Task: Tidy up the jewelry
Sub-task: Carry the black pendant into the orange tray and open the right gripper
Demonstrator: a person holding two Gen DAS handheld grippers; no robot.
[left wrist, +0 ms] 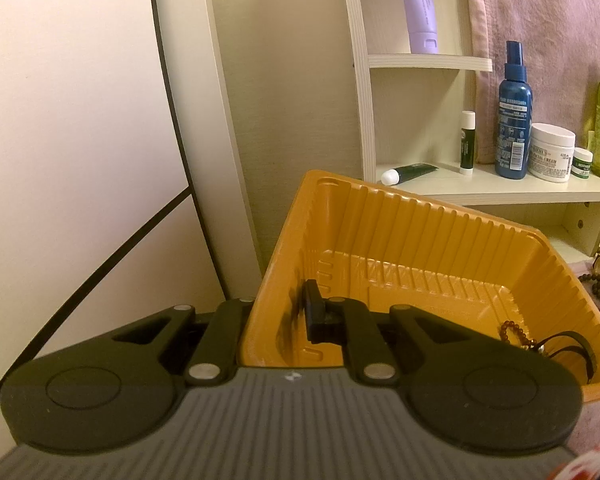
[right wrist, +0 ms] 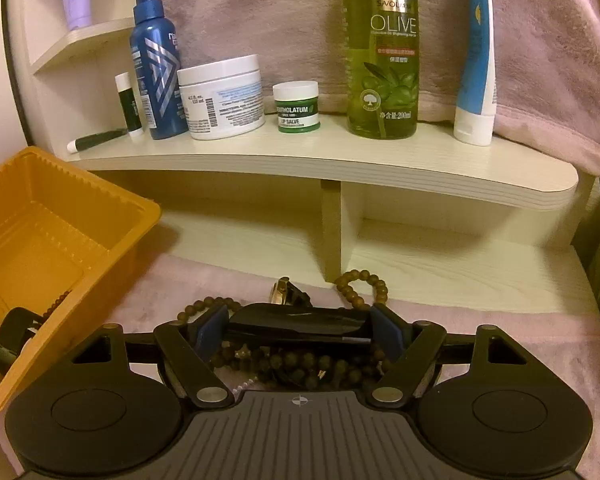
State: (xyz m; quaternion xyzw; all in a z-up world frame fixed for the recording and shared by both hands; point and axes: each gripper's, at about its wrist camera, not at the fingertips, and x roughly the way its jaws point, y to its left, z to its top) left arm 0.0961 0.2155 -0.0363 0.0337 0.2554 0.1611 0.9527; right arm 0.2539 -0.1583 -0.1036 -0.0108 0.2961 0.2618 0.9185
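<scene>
An orange ribbed plastic tray (left wrist: 420, 232) stands tilted on a pink cloth. My left gripper (left wrist: 284, 308) is shut on its near left wall, one pad (left wrist: 312, 312) inside, the other finger hidden outside. In the tray lie an amber bead bracelet (left wrist: 512, 330) and a black band (left wrist: 576, 340). In the right wrist view the tray (right wrist: 80, 184) is at the left. My right gripper (right wrist: 300, 328) sits over a heap of brown bead strings (right wrist: 308, 364), its blue pads (right wrist: 212, 328) against both ends of a glossy black strap (right wrist: 300, 320). A gold watch face (right wrist: 282, 290) lies just beyond.
A cream shelf (right wrist: 340, 160) runs above the cloth, holding a blue spray bottle (right wrist: 156, 60), a white cream jar (right wrist: 220, 96), a small green jar (right wrist: 296, 108), an olive bottle (right wrist: 382, 48) and a blue-white tube (right wrist: 476, 60). A pink towel (right wrist: 540, 60) hangs behind. A mirror edge (left wrist: 172, 80) is left.
</scene>
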